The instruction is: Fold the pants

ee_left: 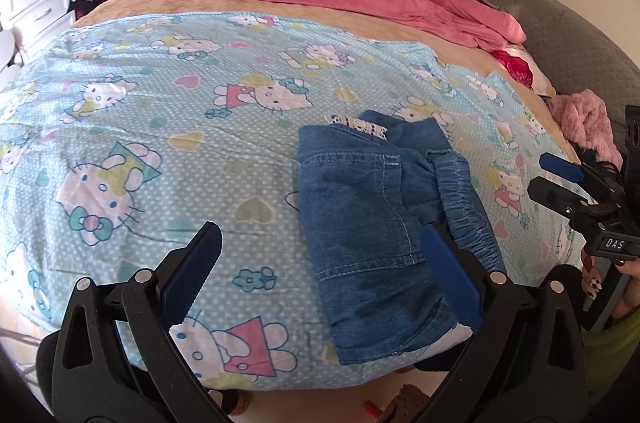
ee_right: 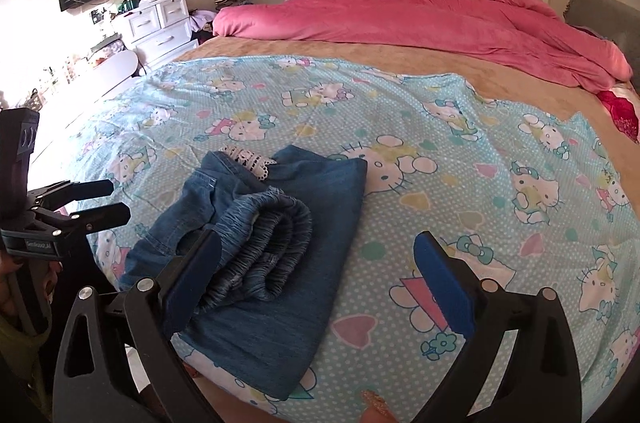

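Both grippers, left gripper (ee_left: 320,283) and right gripper (ee_right: 318,283), are hanging open and empty; brushing the folded pants (ee_right: 272,251) risks unrolling the bundle.

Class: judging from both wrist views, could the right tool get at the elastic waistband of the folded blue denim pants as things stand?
Probably yes: the right tool is open, and the gathered waistband lies uncovered on top of the pants, beside its left finger.
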Demonstrator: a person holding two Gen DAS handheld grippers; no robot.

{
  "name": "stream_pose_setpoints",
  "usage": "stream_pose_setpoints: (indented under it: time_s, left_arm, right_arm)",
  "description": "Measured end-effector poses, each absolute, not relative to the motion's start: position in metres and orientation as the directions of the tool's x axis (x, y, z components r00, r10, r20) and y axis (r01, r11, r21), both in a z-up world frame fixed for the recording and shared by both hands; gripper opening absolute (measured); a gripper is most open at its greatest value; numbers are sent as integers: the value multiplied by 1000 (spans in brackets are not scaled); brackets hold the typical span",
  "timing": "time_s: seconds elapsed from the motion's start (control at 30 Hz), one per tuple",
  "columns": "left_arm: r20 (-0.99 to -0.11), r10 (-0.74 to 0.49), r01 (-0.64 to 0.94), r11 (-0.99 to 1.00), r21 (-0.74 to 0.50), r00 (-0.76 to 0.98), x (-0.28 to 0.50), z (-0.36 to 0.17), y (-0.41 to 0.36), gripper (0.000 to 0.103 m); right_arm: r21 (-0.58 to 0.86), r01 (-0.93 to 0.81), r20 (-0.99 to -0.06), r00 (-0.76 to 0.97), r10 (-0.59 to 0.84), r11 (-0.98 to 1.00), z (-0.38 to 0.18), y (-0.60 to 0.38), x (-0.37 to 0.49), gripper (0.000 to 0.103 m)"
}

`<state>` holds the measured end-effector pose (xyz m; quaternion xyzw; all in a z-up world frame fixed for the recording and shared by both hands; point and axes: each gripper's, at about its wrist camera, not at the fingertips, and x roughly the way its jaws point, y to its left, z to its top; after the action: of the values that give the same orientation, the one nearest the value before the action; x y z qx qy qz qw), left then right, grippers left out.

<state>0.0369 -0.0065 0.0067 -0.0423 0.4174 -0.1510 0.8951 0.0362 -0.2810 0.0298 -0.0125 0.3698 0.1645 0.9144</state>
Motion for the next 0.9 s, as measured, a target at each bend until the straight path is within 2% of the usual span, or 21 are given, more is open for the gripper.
stream_pose_setpoints:
  time_s: [0.33, 0.6, 0.73, 0.83, 0.9]
  left_arm:
    - [-758, -332, 241, 942, -234, 562, 48, -12, -19, 94]
    - [-786, -344, 233, 937, -258, 513, 60, -32, -31, 94]
    - [-790, -350, 221, 936, -274, 503, 67, -38, -32, 93]
    - [-799, -345, 222, 938, -267, 494, 72, -43, -37, 93]
    - [-801, -341, 230, 938, -259, 492, 75, -45, -41, 93]
  right_arm:
    - [94, -261, -739, 628, 243, 961, 9, -291, 50, 96]
    - [180, -263, -775, 555, 301, 948, -11, -297, 67, 96]
    - [173, -271, -804, 517, 295, 947, -20, -290, 77, 95]
    - [189, -297, -815, 485, 319, 936, -26, -282, 85, 81]
    - [211, -306, -820, 462, 338, 929, -32, -278, 92, 77]
